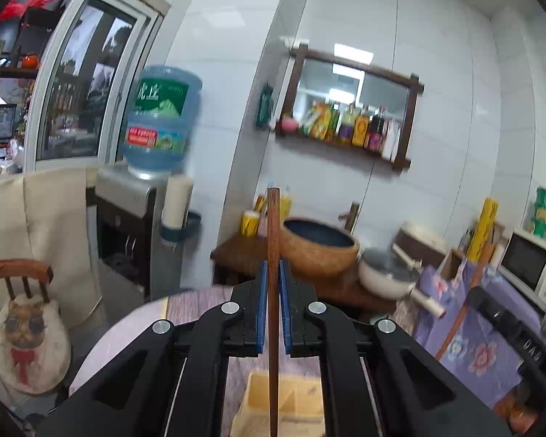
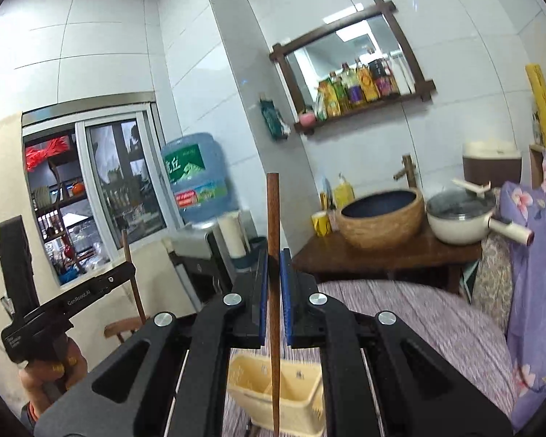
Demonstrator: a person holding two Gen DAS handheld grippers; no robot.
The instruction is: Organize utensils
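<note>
My left gripper (image 1: 273, 269) is shut on a brown wooden chopstick (image 1: 273, 218) that stands upright between the blue pads. Under it sits a pale yellow utensil holder (image 1: 284, 400) on the purple striped tablecloth (image 1: 200, 302). My right gripper (image 2: 273, 255) is likewise shut on an upright brown chopstick (image 2: 273, 204), above the same yellow holder (image 2: 295, 389), whose compartments show. Both chopsticks' lower ends hang over the holder. In the right wrist view the left gripper (image 2: 129, 267) shows at the left in a hand, with its chopstick (image 2: 133, 273) clamped.
Behind the table stand a water dispenser with a blue bottle (image 1: 160, 116), a wooden counter with a basin bowl (image 2: 382, 218) and a white pot (image 2: 462, 218). A microwave (image 1: 531, 262) and purple floral cloth (image 1: 466, 327) are at the right. A small chair (image 1: 25, 313) is at the left.
</note>
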